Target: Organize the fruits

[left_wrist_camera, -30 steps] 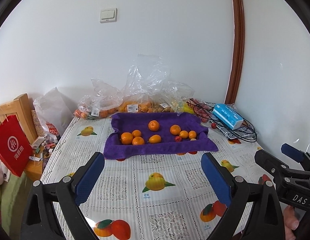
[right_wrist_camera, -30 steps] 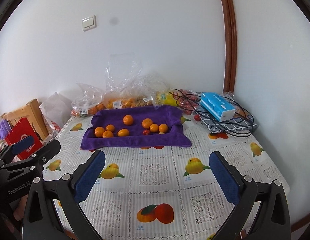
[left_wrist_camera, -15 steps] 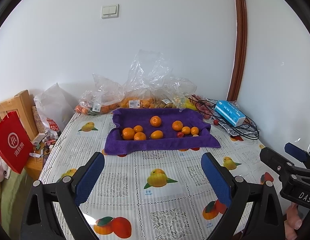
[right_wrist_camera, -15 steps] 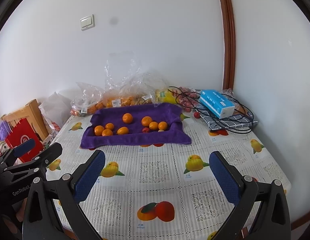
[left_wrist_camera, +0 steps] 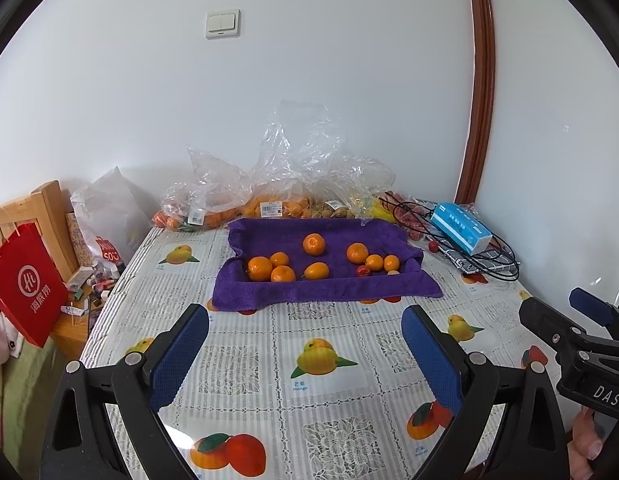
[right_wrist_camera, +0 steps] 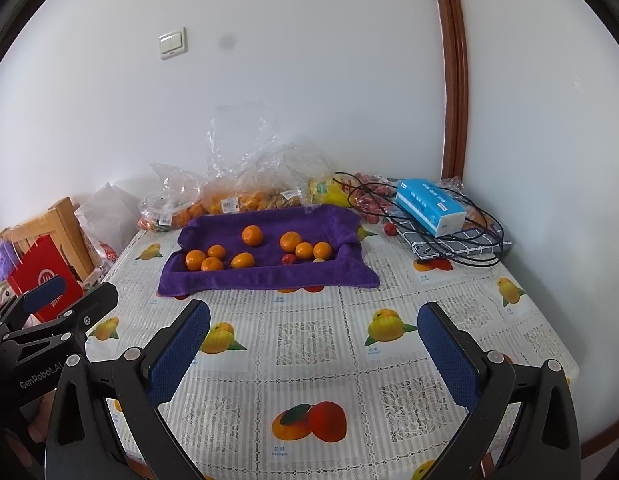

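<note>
Both views sit farther back from the purple towel-lined tray [left_wrist_camera: 269,292] than 1 s ago; fruit layout unchanged, so no progress either way. Left claw [left_wrist_camera: 305,350] and right claw [right_wrist_camera: 313,348] hang spread wide, empty, over the surface [right_wrist_camera: 309,380]. Tray holds oranges [left_wrist_camera: 260,268] in left and right clusters plus a small red fruit [left_wrist_camera: 363,270]; more fruit in plastic bags [left_wrist_camera: 277,200] behind.

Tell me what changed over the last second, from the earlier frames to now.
Nothing was grasped or released. Both wrist views drifted slightly, so the left gripper and right gripper shifted a little while staying open and empty. The oranges on the purple towel stayed put.
</note>
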Demonstrator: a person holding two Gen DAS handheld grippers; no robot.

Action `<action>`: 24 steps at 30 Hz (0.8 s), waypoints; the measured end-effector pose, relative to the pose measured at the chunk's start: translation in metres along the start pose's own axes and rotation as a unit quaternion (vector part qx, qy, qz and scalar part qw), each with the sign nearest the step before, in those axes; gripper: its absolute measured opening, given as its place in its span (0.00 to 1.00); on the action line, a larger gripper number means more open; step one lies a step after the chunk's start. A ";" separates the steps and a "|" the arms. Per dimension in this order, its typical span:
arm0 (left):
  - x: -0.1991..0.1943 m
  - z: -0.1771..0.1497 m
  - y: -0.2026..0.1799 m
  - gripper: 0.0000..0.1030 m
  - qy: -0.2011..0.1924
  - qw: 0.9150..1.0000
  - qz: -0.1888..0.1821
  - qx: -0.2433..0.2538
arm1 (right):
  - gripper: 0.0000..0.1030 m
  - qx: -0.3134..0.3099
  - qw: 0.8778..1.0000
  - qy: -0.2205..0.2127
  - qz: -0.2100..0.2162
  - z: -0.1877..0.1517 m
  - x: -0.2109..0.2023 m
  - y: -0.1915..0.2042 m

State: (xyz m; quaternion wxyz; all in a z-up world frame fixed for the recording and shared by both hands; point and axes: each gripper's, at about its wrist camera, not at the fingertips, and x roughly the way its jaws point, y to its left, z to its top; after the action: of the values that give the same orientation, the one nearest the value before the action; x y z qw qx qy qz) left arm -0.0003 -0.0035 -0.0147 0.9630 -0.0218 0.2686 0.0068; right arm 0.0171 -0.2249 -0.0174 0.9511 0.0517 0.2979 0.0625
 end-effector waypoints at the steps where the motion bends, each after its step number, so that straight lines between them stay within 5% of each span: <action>1: 0.000 0.000 0.000 0.95 -0.001 1.000 -0.001 -0.001 | 0.99 0.000 1.000 0.001 0.001 0.001 0.000 0.000; 24: -0.003 0.001 0.000 0.95 -0.005 1.000 0.005 0.002 | 0.99 0.000 1.000 -0.004 0.002 0.001 -0.006 0.002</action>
State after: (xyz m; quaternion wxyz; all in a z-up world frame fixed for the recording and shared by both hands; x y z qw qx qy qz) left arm -0.0021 -0.0036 -0.0121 0.9642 -0.0186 0.2643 0.0115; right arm 0.0130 -0.2239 -0.0132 0.9521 0.0523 0.2941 0.0647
